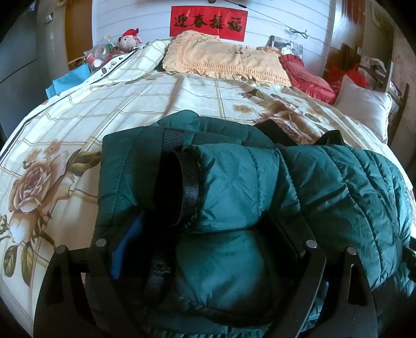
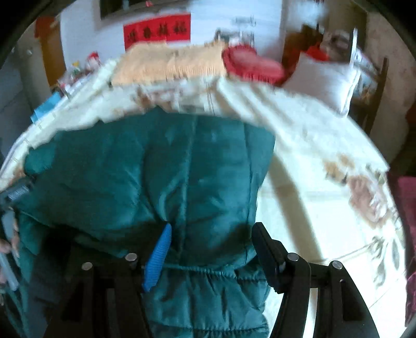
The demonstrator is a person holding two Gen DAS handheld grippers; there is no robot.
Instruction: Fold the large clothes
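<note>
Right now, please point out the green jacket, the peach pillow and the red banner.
green jacket (image 1: 234, 182): left wrist view, on the folded sleeve.
peach pillow (image 1: 223, 58): left wrist view, on its middle.
red banner (image 1: 208, 23): left wrist view, on the lettering.

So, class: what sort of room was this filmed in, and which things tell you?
Most likely a home bedroom: a bed with a floral cover, pillows at its head, and a red banner on the wall.
</note>
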